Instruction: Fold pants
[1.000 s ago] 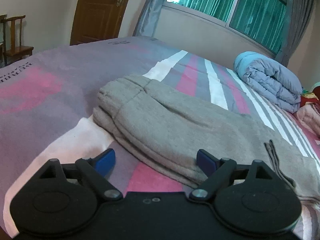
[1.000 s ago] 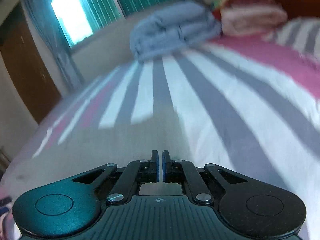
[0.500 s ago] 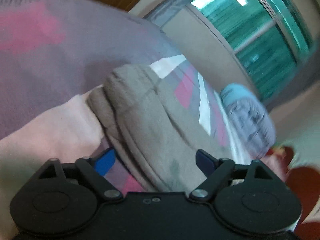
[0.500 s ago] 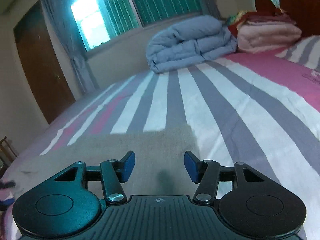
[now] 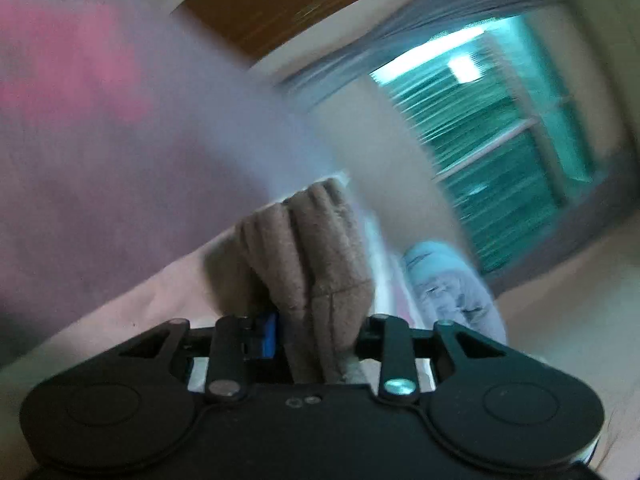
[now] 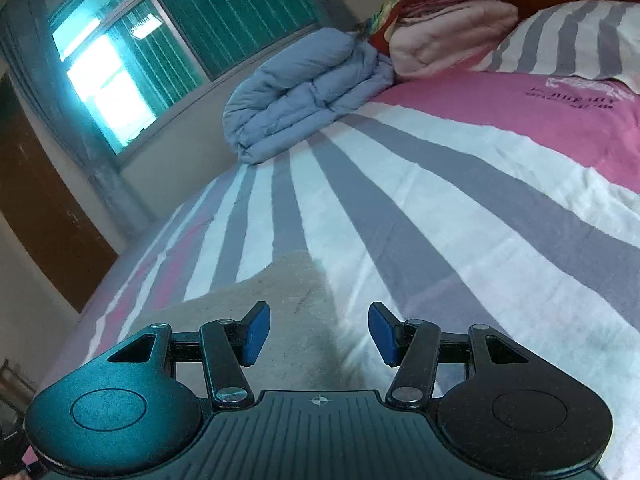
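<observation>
Pants (image 5: 316, 264) are pinched at a thick ribbed end between the closed jaws of the left gripper (image 5: 318, 334), bunched upright above the bed (image 5: 100, 184), while the right gripper (image 6: 318, 334) hovers with jaws spread over the other end of the cloth lying flat on the striped sheet; the fold is judged begun, not finished. One second ago the left jaws stood apart before the flat garment and the right jaws were pressed together (roles now reversed), with the blue quilt (image 6: 304, 92) beyond.
</observation>
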Available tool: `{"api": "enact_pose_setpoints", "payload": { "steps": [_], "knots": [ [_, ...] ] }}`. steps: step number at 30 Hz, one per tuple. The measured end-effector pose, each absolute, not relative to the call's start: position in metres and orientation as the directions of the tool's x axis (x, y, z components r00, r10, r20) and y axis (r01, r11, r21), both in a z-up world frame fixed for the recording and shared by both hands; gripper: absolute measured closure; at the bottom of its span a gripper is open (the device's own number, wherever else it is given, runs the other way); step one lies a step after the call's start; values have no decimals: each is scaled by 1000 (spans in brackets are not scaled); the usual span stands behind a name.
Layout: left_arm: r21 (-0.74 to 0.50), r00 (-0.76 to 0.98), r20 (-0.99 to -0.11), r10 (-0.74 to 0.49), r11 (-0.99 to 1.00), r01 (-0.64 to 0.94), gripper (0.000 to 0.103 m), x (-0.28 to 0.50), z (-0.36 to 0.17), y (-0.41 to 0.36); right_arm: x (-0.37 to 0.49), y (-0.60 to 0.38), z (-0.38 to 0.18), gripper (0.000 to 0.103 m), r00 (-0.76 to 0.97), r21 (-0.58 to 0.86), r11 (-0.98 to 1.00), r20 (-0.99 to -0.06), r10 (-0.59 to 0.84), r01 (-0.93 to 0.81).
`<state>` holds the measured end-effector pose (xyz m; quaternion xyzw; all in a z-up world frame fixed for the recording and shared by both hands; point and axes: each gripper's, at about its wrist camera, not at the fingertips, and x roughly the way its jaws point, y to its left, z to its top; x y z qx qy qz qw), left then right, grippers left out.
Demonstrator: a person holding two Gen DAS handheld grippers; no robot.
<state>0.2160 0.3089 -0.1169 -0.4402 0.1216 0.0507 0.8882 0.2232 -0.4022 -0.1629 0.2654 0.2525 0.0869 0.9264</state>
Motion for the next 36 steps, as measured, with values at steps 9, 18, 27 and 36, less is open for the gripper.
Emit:
{"api": "enact_pose_setpoints", "payload": {
  "steps": [9,18,27,36],
  "knots": [
    [-710,926,-374,-44,656,-256,84,223,-106,301,223,-391,-166,48,842,518,852,-423,335,-79],
    [-377,956,-293,25,916,-139,90,247,-2,163,209,-440,-161,48,890,523,839,-439,119,146],
    [-38,931,-323,-172,985,169,91,297,8,-46,205,-486,-167,48,892,583,783,-444,83,217],
    [195,864,-484,-141,945,263,92,313,-80,-184,199,-520,-175,48,894,676,687,-439,87,265]
  ]
}}
